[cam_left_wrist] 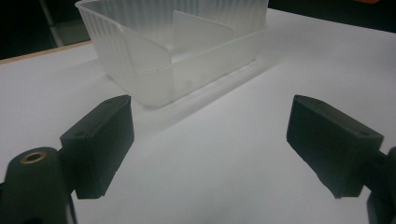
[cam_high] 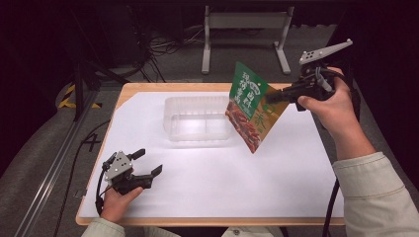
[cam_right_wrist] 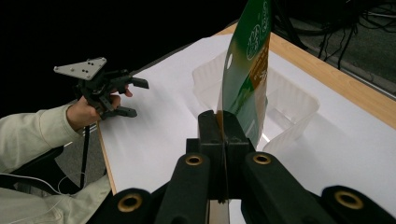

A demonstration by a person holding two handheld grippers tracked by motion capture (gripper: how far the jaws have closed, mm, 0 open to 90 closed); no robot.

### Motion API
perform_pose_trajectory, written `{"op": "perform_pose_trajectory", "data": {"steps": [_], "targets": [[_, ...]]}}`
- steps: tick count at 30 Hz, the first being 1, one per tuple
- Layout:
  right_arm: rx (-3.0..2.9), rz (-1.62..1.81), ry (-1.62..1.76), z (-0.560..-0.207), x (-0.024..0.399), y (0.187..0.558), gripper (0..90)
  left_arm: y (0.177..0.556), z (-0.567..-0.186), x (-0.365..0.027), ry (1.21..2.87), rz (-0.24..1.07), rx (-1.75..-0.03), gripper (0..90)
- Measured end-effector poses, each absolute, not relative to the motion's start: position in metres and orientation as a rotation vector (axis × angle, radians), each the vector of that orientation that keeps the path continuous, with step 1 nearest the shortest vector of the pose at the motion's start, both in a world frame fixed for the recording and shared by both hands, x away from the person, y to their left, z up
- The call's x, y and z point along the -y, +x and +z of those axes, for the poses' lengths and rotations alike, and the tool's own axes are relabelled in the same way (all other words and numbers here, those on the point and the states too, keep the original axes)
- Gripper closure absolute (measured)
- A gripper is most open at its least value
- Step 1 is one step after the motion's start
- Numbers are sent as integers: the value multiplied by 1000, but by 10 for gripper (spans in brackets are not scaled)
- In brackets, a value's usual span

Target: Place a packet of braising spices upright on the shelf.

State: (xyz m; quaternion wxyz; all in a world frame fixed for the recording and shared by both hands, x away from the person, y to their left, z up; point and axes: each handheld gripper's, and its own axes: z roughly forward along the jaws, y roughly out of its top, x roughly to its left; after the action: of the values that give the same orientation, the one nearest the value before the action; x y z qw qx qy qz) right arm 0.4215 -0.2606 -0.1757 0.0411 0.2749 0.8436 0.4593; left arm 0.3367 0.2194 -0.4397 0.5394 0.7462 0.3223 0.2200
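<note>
snack pouch held above a clear tray

nearest the person, in the high view, the left hand-held gripper (cam_high: 148,163) rests low over the white sheet (cam_high: 207,173) that covers the desk (cam_high: 126,91), near its front left corner; its jaws stand wide apart with nothing between them. the left gripper view looks along those two parted black jaws across bare white sheet to the clear plastic tray (cam_left_wrist: 140,79), which stands well apart from them and shows ribbed walls and an upright inner divider.

farther in, the clear plastic tray (cam_high: 170,123) sits on the sheet at mid-desk, toward the far edge.

to the right of the tray and raised off the desk, the right hand-held gripper (cam_high: 271,97) points leftward and is clamped on the upper right edge of the snack pouch (cam_high: 249,108). the pouch, green at the top with a red food picture lower down, hangs tilted, its lowest corner pointing down at the sheet just right of the tray's near right corner, clear of both.

in the right gripper view the right hand-held gripper (cam_right_wrist: 224,126) pinches the pouch (cam_right_wrist: 247,70) edge-on between closed jaws, with the tray (cam_right_wrist: 299,112) behind it and the left hand-held gripper (cam_right_wrist: 135,98) beyond, at the sheet's edge.
</note>
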Motion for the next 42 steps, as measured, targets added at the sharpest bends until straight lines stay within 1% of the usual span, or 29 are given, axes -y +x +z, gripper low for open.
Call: {"op": "perform_pose_trajectory", "data": {"steps": [8,23,42], "targets": [[-2583,1407,829,-168,248,434,900,334,-440,-222,1766,528,-775,157],[-2573,1398,802,-158,210,462,900,335,-439,-222,1767,530,-765,156],[-2551,1439,753,-165,158,491,900,337,-439,-220,1763,519,-754,157]]}}
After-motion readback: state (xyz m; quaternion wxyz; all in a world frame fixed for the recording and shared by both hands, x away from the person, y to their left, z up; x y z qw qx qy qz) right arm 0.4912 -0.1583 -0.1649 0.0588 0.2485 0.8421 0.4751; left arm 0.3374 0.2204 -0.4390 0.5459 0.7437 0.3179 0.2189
